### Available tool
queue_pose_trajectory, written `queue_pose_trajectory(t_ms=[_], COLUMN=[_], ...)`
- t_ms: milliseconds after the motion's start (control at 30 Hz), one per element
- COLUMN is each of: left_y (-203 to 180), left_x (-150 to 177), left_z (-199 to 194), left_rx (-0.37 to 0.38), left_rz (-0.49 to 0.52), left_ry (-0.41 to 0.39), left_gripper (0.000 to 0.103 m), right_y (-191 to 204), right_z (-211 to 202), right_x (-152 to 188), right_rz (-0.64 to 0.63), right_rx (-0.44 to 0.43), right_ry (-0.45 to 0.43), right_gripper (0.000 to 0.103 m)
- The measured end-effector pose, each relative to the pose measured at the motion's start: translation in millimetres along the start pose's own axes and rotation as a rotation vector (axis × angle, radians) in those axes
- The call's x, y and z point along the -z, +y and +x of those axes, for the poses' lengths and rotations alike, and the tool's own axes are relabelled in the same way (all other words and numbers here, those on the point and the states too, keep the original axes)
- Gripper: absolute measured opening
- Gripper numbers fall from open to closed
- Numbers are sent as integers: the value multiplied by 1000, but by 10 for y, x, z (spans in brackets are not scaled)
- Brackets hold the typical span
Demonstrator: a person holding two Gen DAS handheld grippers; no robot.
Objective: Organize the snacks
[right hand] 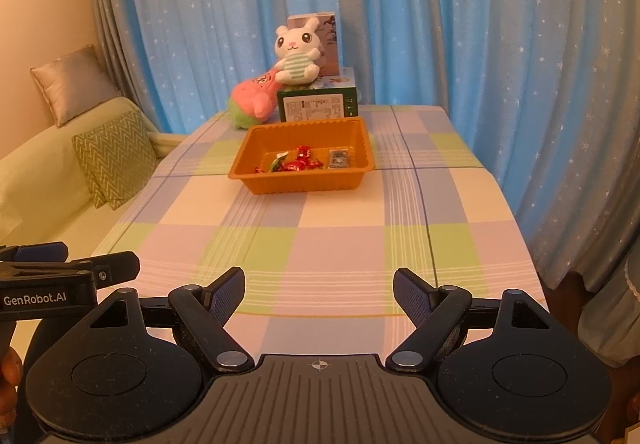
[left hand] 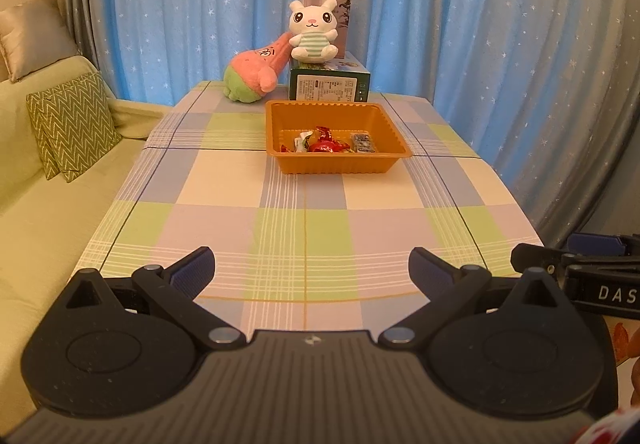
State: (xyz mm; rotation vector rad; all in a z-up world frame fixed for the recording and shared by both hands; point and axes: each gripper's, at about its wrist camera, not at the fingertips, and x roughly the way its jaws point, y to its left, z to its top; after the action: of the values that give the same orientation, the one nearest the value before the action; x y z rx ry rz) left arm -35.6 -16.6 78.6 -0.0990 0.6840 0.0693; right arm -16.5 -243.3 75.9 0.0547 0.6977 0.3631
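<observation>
An orange plastic tray (left hand: 280,120) (right hand: 256,148) stands at the far middle of the checked table. In it lie several wrapped snacks: red candies (left hand: 326,142) (right hand: 300,162), a green-white wrapper (left hand: 301,140) (right hand: 278,163) and a dark blue packet (left hand: 363,142) (right hand: 339,158). My left gripper (left hand: 311,272) is open and empty over the near table edge. My right gripper (right hand: 319,292) is open and empty, also at the near edge, well short of the tray. Each gripper shows at the side of the other's view.
Behind the tray stand a green box (left hand: 329,84) (right hand: 316,104), a white rabbit plush (left hand: 314,30) (right hand: 296,56) on it, and a pink-green plush (left hand: 254,74) (right hand: 252,104). A sofa with cushions (left hand: 72,124) (right hand: 114,156) is on the left. Blue curtains hang behind.
</observation>
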Motion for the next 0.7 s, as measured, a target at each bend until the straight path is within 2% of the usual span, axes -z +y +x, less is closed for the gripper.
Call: queue_pose_trajectory(t_ms=[700], left_y=[-44], left_x=[30], left_z=[-46], left_rx=[12], left_rz=[4], left_ry=[2], left_gripper=[102], right_y=[14], right_z=[-30], right_x=[42], right_rz=[10], right_rx=[1], right_ry=[5], right_gripper=[81])
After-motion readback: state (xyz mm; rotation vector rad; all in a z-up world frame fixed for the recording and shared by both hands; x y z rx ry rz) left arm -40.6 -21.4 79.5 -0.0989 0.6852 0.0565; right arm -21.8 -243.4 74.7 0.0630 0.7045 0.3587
